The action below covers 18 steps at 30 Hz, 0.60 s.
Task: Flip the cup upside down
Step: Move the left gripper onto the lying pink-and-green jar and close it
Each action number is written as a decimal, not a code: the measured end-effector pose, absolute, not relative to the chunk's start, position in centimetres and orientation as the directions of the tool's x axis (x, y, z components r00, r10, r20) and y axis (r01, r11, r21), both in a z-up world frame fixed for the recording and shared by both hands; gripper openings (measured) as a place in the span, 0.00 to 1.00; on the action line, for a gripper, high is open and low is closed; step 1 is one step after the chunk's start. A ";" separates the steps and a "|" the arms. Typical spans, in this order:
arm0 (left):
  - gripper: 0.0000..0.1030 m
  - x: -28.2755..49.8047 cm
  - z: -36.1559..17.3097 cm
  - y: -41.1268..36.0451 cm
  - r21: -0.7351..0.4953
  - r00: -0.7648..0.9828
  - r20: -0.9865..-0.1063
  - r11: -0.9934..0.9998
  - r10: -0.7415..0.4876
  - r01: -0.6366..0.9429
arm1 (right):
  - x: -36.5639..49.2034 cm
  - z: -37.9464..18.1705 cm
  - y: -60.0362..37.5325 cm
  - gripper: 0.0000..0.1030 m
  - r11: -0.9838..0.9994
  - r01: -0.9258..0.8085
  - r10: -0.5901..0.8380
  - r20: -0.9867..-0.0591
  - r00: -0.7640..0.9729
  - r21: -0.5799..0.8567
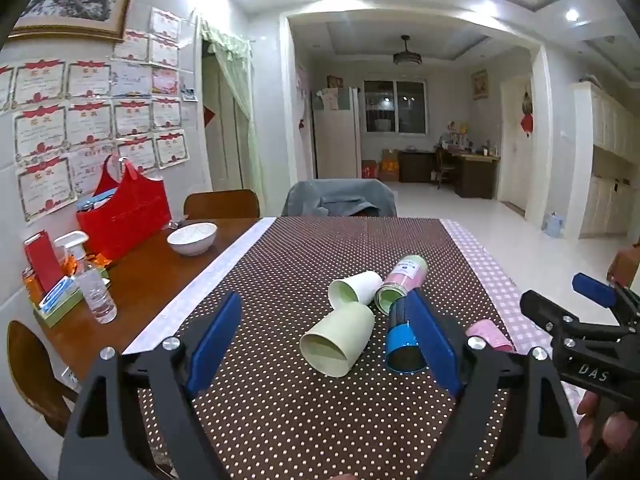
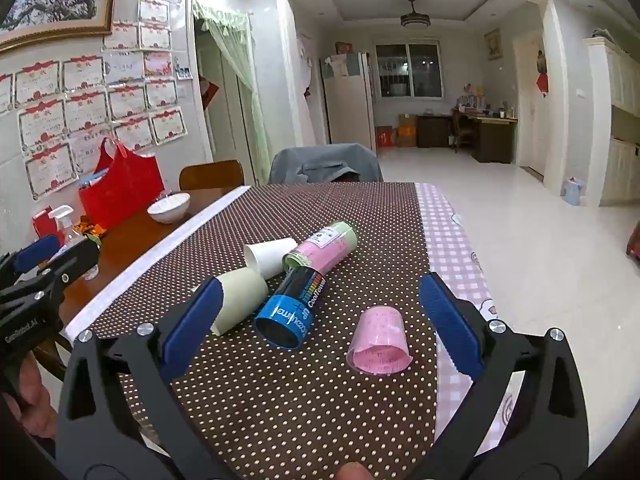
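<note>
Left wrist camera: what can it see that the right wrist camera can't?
Only the left wrist view shows the clear water bottle whole beside the tissue box on the bare wood, and the pale green cup's open mouth.

Only the right wrist view shows the pink cup whole, lying alone near the checked cloth, and the blue can's lettering.

Both show the white cup, the pink and green can, the white bowl, the red bag, and both grippers open: left gripper, right gripper.
</note>
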<state>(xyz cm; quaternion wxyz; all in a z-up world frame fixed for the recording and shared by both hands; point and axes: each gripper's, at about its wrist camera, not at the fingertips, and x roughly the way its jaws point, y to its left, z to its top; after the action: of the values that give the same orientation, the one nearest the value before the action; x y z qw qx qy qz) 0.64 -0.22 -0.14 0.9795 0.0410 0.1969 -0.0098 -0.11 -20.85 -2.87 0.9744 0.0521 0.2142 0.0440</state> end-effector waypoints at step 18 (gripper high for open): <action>0.80 13.9 -1.5 -5.4 0.147 0.819 -0.571 0.976 -0.051 0.163 | 10.8 -3.7 -24.1 0.94 0.982 -0.024 0.125 -0.547 0.828 0.189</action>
<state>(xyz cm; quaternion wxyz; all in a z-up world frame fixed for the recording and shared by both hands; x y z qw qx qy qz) 13.93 -5.42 -1.50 0.9490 0.0950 0.2952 -0.0563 10.80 -24.06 -3.68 0.9520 0.0873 0.2907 0.0392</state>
